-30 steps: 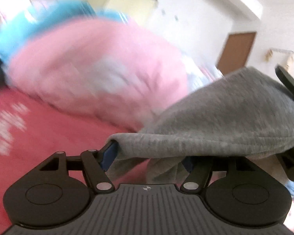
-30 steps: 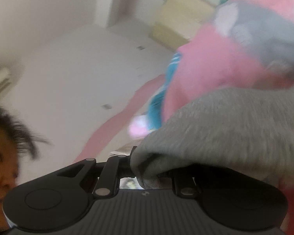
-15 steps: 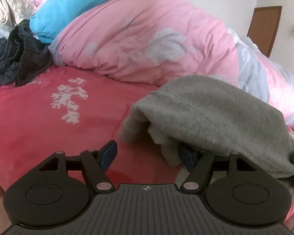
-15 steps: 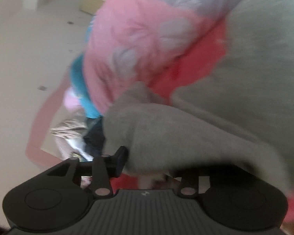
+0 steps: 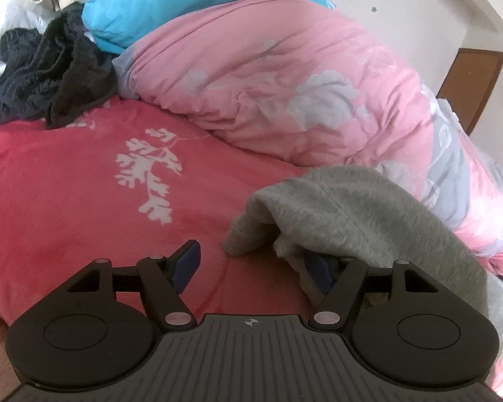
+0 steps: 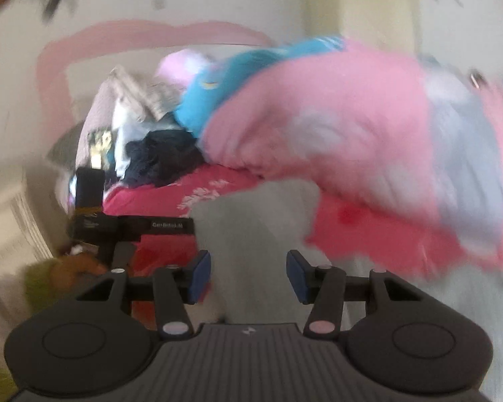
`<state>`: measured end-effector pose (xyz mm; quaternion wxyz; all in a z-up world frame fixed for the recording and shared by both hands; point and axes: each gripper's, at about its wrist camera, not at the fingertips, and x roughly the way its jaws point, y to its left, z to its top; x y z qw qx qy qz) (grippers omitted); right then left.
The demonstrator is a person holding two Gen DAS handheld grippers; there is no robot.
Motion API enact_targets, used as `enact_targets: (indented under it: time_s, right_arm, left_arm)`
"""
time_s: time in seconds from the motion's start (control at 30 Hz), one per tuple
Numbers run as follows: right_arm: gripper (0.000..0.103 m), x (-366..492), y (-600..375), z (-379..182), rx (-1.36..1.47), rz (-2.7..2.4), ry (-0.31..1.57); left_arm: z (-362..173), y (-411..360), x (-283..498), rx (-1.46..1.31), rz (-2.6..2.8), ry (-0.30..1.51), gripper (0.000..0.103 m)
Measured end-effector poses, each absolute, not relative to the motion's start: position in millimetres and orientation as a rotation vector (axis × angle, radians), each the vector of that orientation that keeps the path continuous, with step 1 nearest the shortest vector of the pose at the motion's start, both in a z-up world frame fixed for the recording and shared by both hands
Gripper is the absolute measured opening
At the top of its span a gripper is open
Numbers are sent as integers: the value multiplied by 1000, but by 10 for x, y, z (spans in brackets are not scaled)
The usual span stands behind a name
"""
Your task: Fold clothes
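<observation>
Since the earlier frames the grey garment (image 5: 369, 214) has dropped onto the red bed cover (image 5: 67, 181), beside the pink duvet (image 5: 285, 77). The right hand-held gripper (image 6: 248, 276) has just been opening; cloth lies between its jaws, unpinched. The left hand-held gripper (image 5: 251, 264) stands wide, gripping nothing, cloth draped over one finger. Before folding, spread the garment flat and smooth its edges.

Count of items on the bed, both wrist views
1 grey garment (image 5: 369, 214); 1 pink quilt (image 5: 285, 83); 1 blue pillow (image 5: 191, 3); 1 heap of dark clothes (image 5: 50, 77), number of pieces unclear; 1 red sheet (image 5: 67, 184); 2 grippers (image 5: 251, 268) (image 6: 248, 276)
</observation>
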<state>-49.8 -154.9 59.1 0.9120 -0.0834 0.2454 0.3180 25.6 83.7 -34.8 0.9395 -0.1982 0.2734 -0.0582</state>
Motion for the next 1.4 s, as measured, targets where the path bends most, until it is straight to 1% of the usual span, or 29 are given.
enact_targets:
  time_s: [0.1,0.2,0.23,0.27,0.3,0.33,0.37,0.5,0.63,0.77,0.87,1.0,1.1,1.2,1.33,1.37,1.4]
  right_arm:
    - [53,-323,-1087,406,-336,741,479]
    - [49,-234,-744,147,-534,743,465]
    - [39,-203,-692,65,-581,724,466]
    - [19,-153,-675,31,-594,710,474]
    - [10,-105,-667,11,-597,699,482]
    - [5,-60,-710,55,-549,702,490]
    - [4,-13,-802,122,-473,701,493]
    - [4,183,-1244,352,-174,677,512]
    - [4,446,-1743,448,110,633,546]
    - [4,686,-2197,438,288,545,532]
    - [4,856,-2598,280,435,451,538]
    - [4,1048,-3081,-186,675,343,613]
    - [4,1069,-3359,-564,843,296,683]
    - [4,1028,-3463,-793,918,300,690]
    - [6,1041,-3427,-791,873,319,675]
    - [6,1047,-3419,-785,865,323,672]
    - [7,1052,-3411,-779,857,326,669]
  left_arm:
    - [-342,857,264,-410,-134,562,68]
    - [-335,854,263,-415,-146,553,64]
    - [-332,853,263,-417,-150,550,62]
    - [-328,849,261,-416,-155,545,60]
    - [-318,839,255,-409,-163,536,59]
    - [-308,830,249,-403,-173,527,59]
    - [-294,821,243,-397,-186,517,59]
    - [-242,753,245,-381,-247,492,59]
    - [-211,673,273,-379,-292,496,59]
    - [-204,641,300,-407,-335,522,62]
    - [-214,665,324,-473,-378,540,65]
    - [-211,614,422,-552,-463,573,68]
    - [-162,429,531,-545,-521,607,69]
    - [-82,178,637,-500,-572,632,75]
    - [101,-244,683,-360,-631,608,94]
    - [131,-351,673,-316,-637,593,98]
    - [148,-454,669,-276,-641,584,98]
